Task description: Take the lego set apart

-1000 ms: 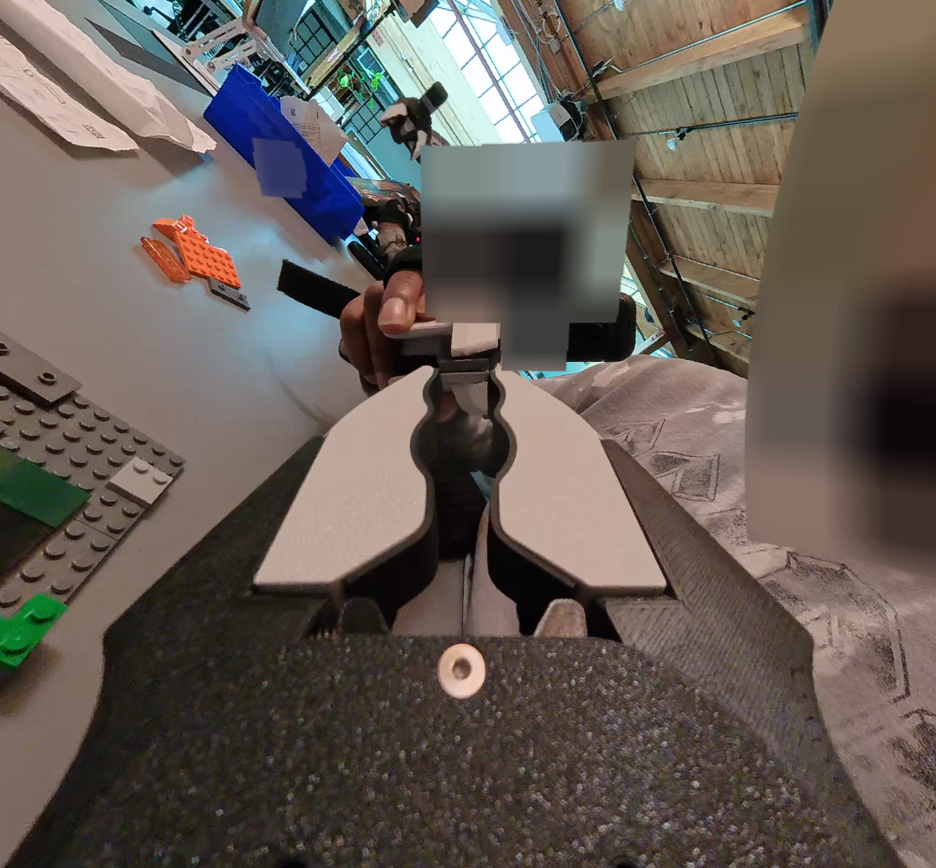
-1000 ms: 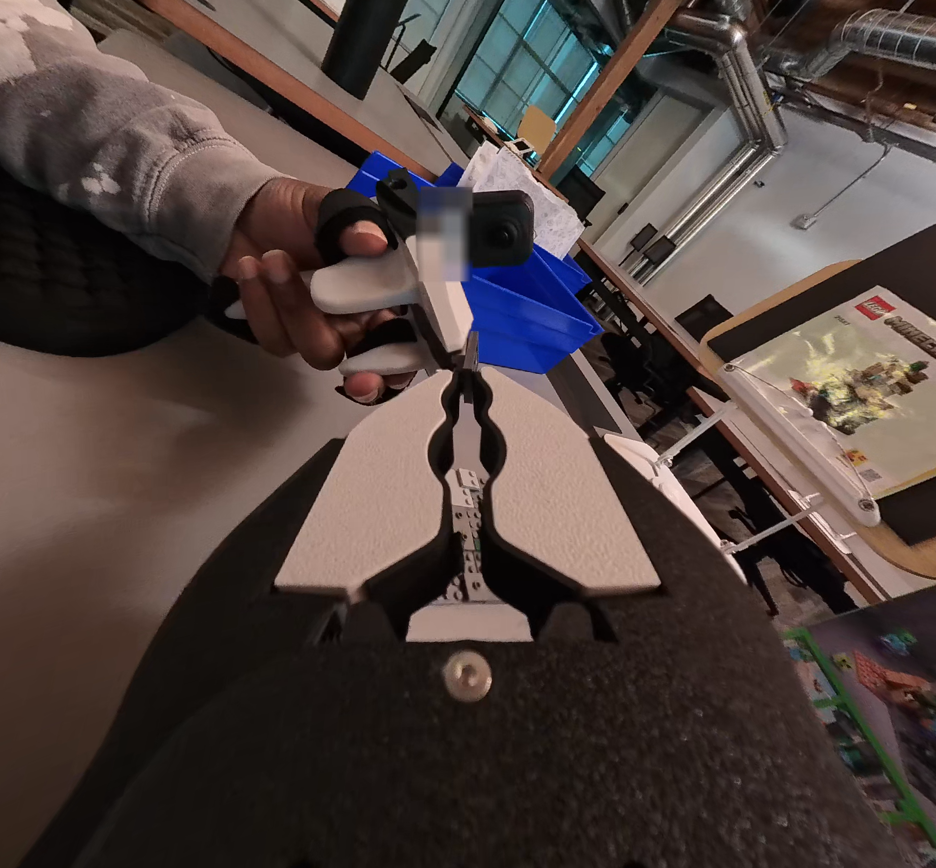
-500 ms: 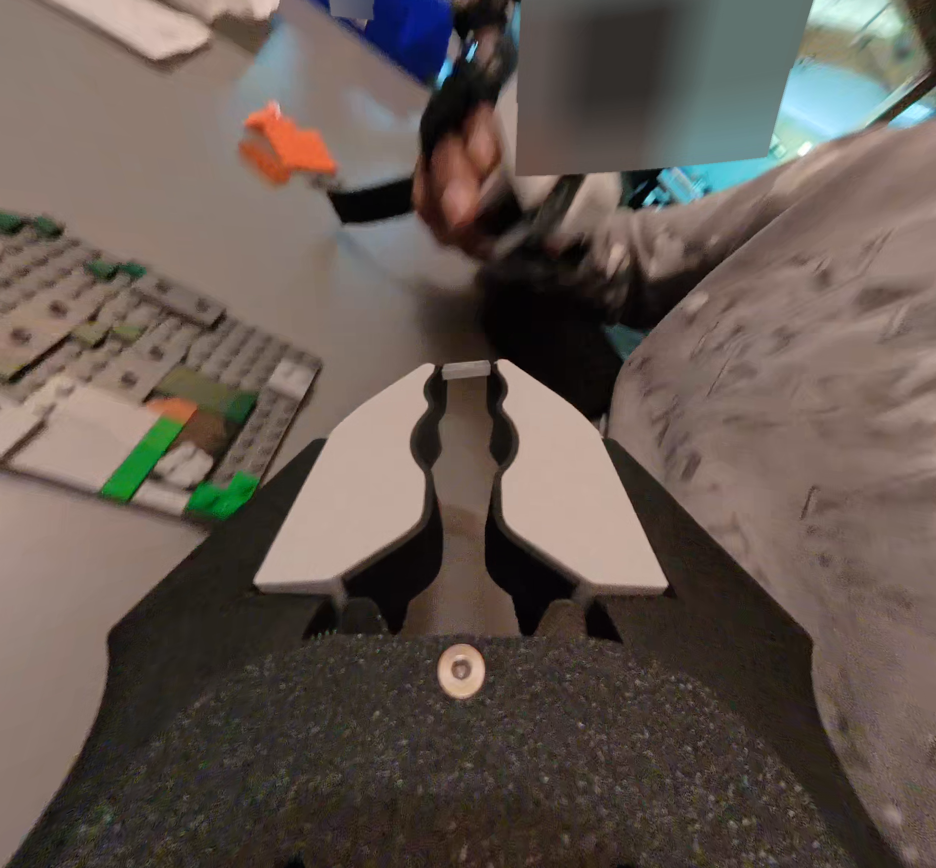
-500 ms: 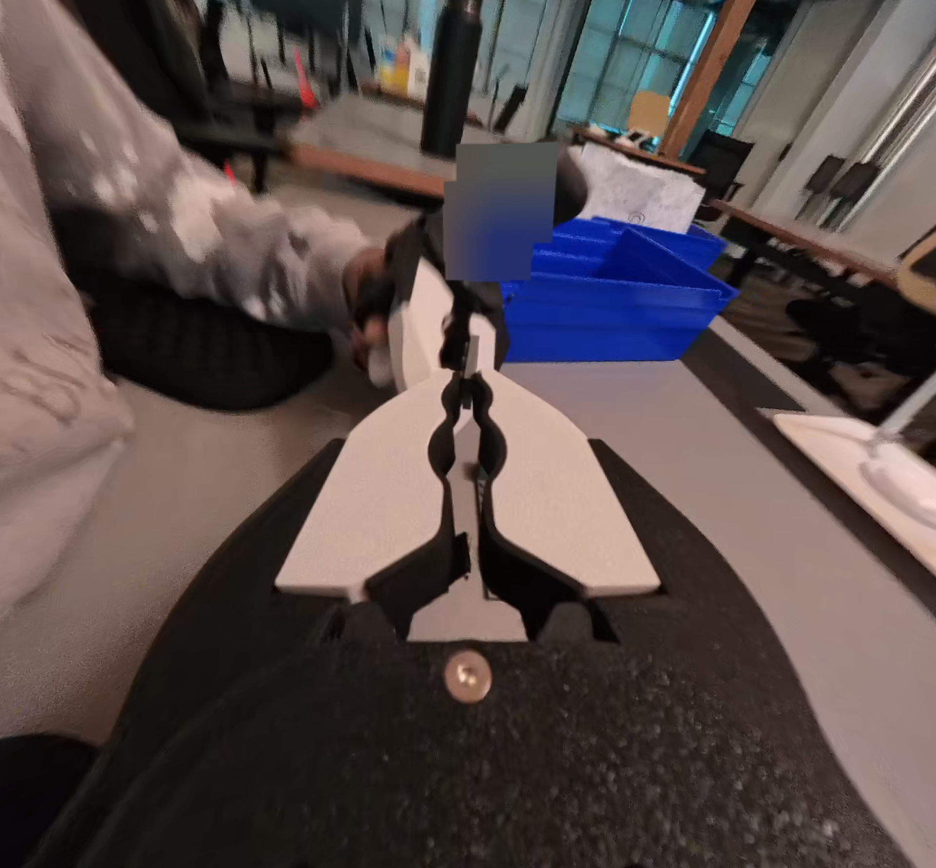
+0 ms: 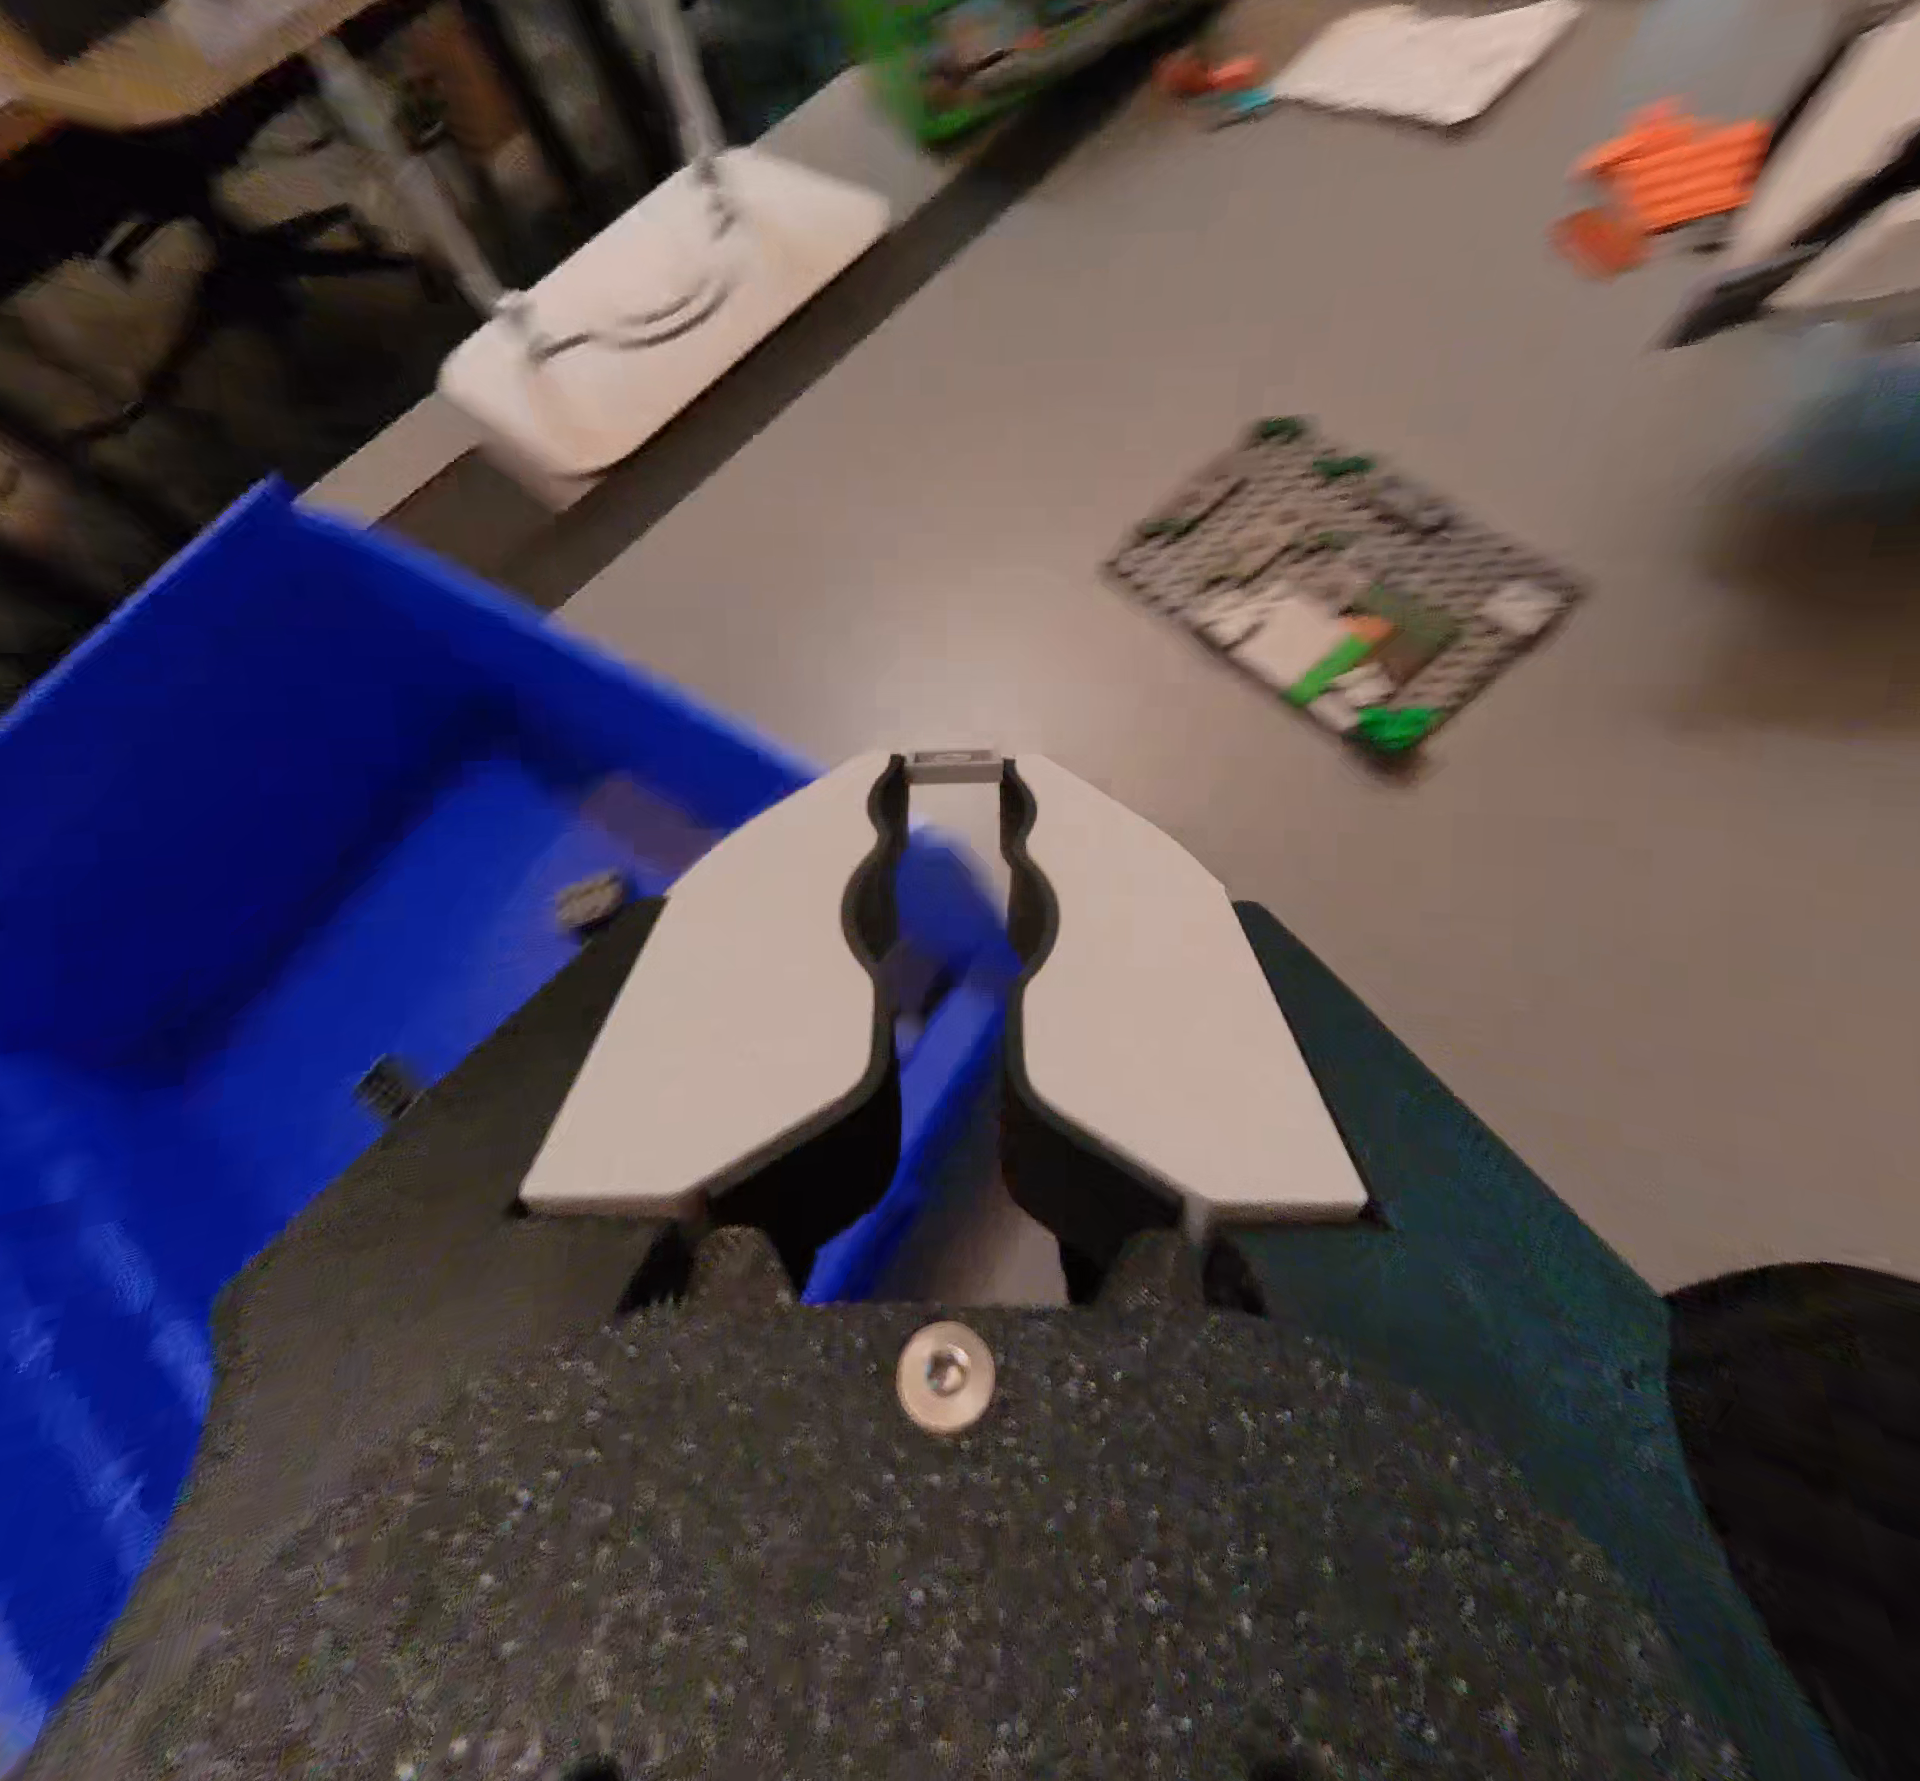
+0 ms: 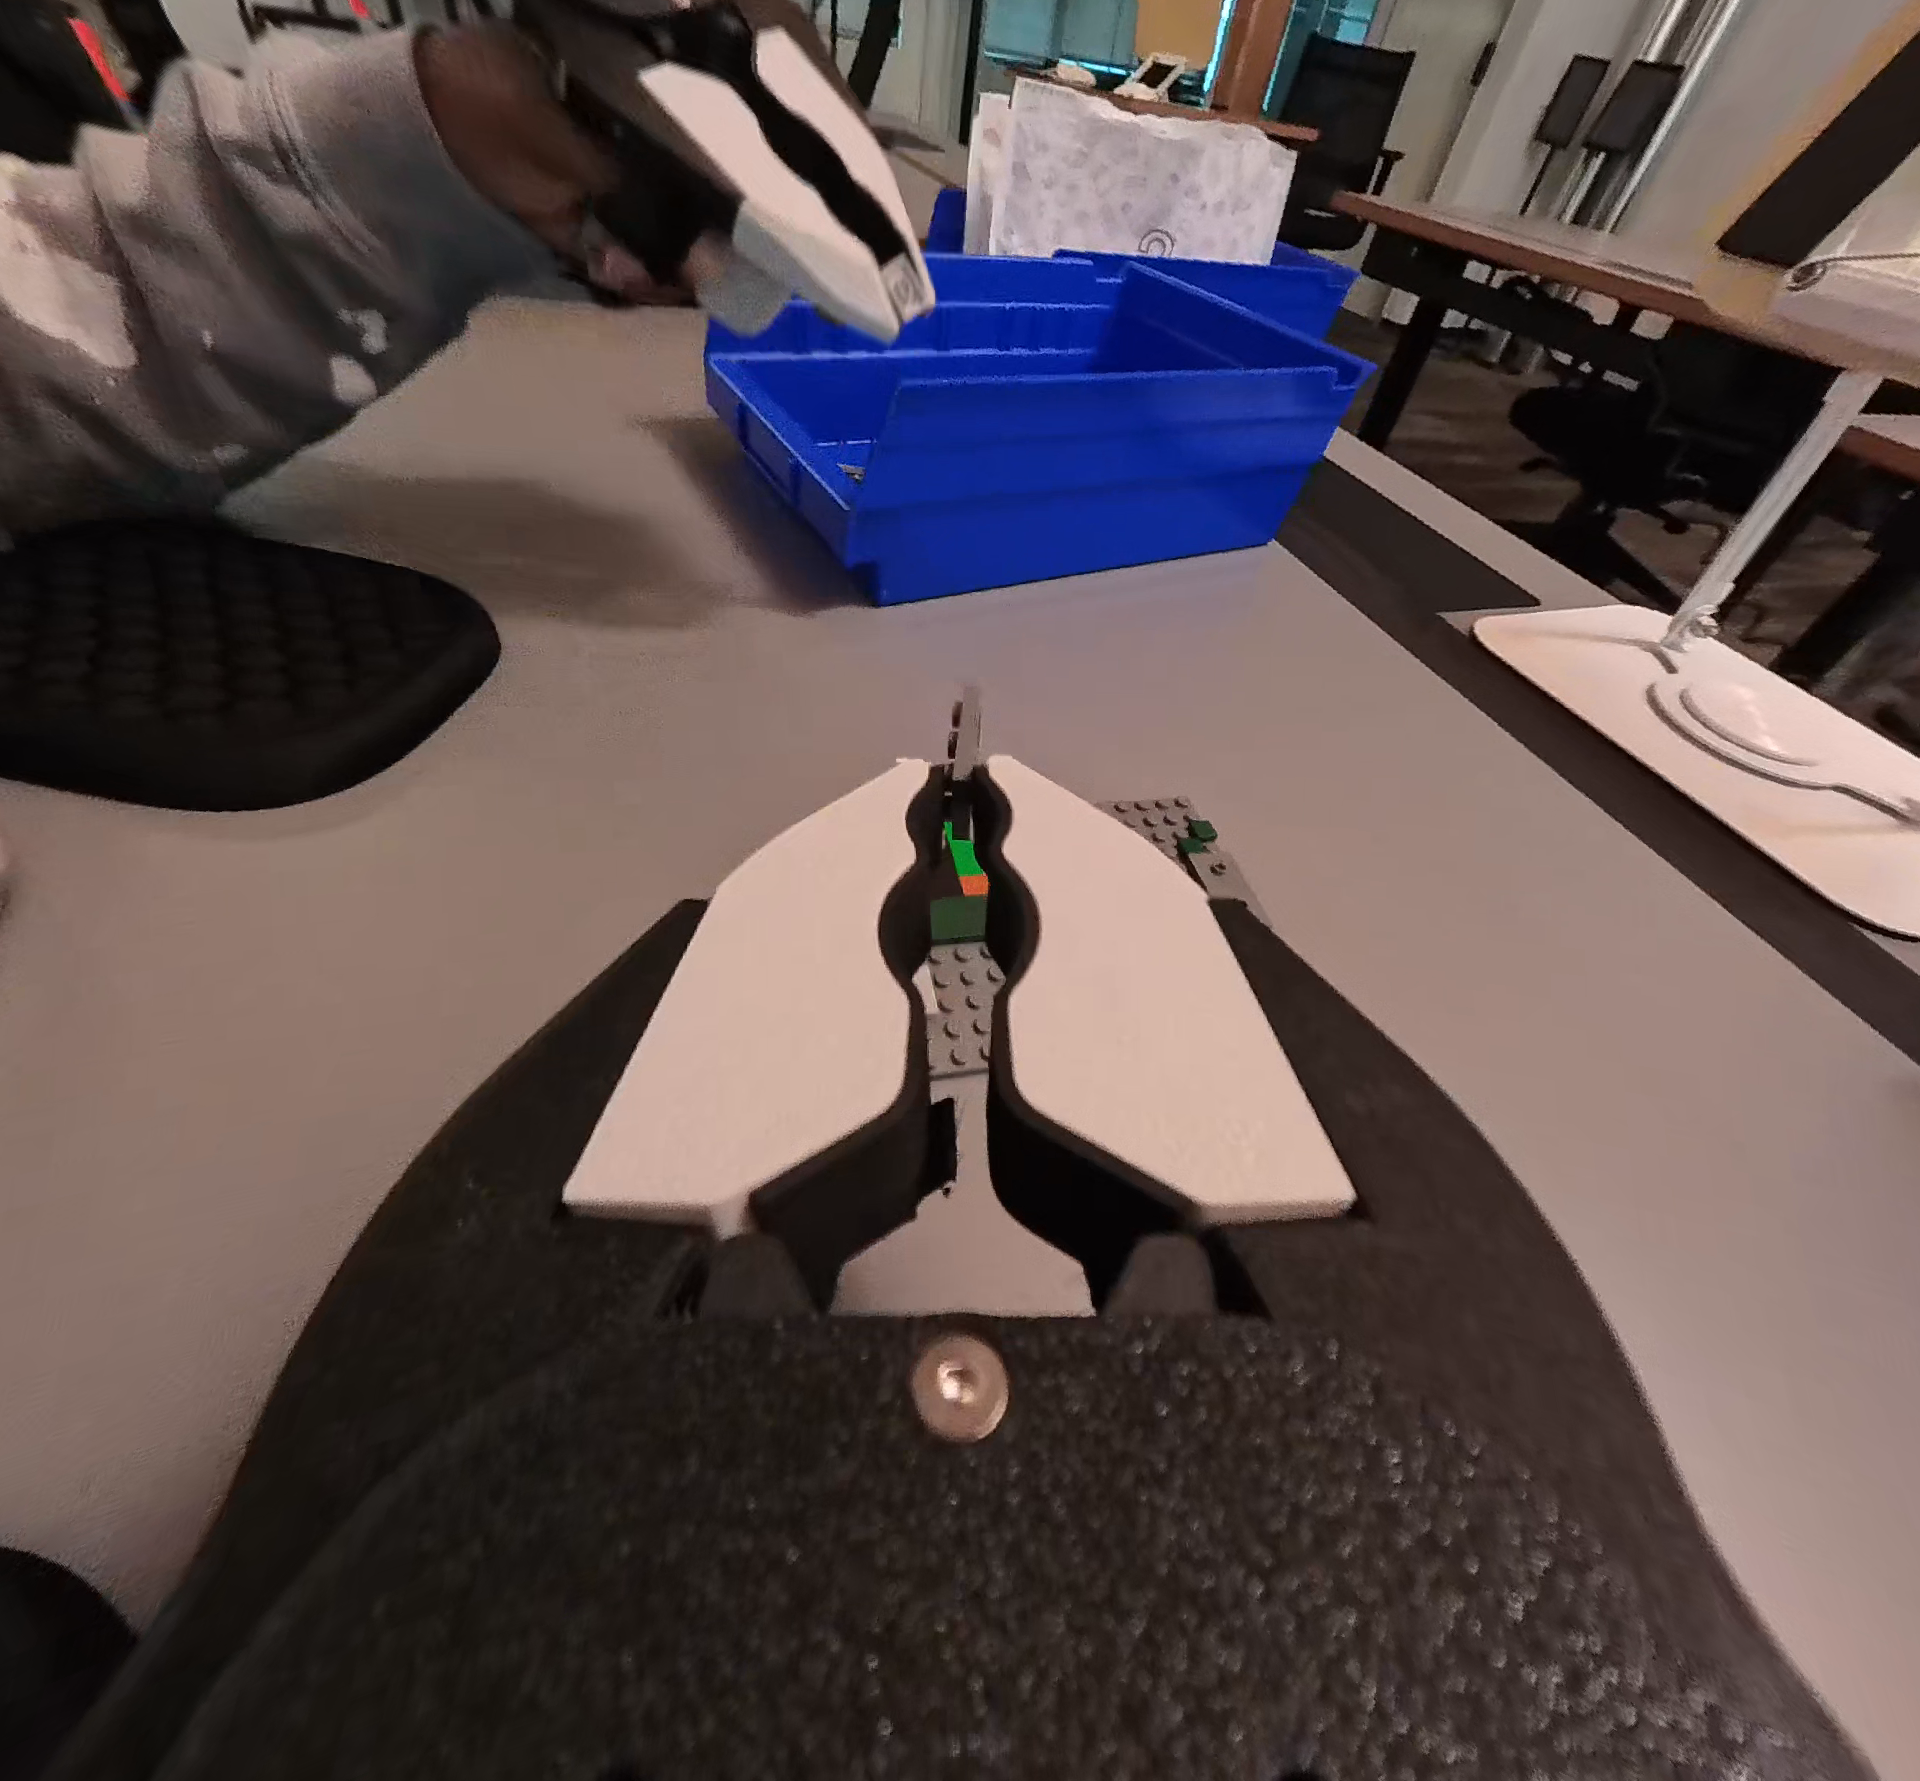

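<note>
1. Your left gripper point(image 5: 952, 767) has its fingers clenched on a small flat grey lego tile point(image 5: 952, 765). The tile lies crosswise between the tips, its long axis running from finger to finger and its thin edge towards the camera.
2. That gripper hangs over the near corner of the blue plastic bin point(image 5: 312, 796). The tile sits above the grey tabletop point(image 5: 1247, 297), just past the bin's rim.
3. Your right gripper point(image 6: 968, 775) has its fingers clenched on a thin grey piece point(image 6: 970, 729) that stands on edge, its long axis pointing up and away past the tips.
4. The grey studded lego baseplate point(image 5: 1340, 578), with green and orange parts on it, lies flat on the tabletop, well apart from the bin. In the right wrist view it sits directly under your right gripper.
5. Beyond the baseplate from the bin lie loose orange lego plates point(image 5: 1673, 173), blurred.
</note>
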{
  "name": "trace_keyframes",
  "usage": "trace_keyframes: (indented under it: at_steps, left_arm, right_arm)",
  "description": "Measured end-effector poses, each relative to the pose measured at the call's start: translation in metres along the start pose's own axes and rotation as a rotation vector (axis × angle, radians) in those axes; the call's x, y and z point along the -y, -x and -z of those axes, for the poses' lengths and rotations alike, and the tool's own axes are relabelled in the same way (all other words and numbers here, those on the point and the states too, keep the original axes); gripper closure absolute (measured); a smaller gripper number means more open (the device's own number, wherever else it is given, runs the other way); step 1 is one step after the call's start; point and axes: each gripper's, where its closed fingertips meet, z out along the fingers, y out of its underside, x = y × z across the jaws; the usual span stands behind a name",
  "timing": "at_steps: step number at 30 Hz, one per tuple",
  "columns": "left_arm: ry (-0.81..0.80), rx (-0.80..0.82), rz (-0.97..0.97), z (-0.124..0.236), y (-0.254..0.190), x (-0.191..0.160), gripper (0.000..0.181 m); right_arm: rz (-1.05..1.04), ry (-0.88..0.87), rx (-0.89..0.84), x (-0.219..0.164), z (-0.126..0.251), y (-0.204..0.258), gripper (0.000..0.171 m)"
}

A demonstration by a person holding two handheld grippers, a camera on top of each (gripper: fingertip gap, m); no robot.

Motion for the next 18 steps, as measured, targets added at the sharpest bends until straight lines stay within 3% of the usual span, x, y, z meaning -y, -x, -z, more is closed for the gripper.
trace_keyframes:
  at_steps: [4, 8, 14, 18]
  left_arm:
    - [0.166, 0.126, 0.059, 0.015, 0.048, -0.042, 0.165]
    - [0.236, 0.195, 0.052, 0.01, 0.063, -0.068, 0.164]
    - [0.203, 0.23, -0.045, 0.007, 0.06, -0.061, 0.135]
    - [0.094, 0.164, -0.086, 0.011, 0.035, -0.034, 0.139]
  right_arm:
    - [0.016, 0.021, 0.014, -0.003, -0.004, 0.006, 0.167]
    - [0.035, 0.041, 0.034, -0.006, -0.008, 0.013, 0.167]
    - [0.024, 0.049, 0.053, -0.008, -0.012, 0.019, 0.167]
    - [0.004, 0.032, 0.061, -0.004, -0.013, 0.022, 0.167]
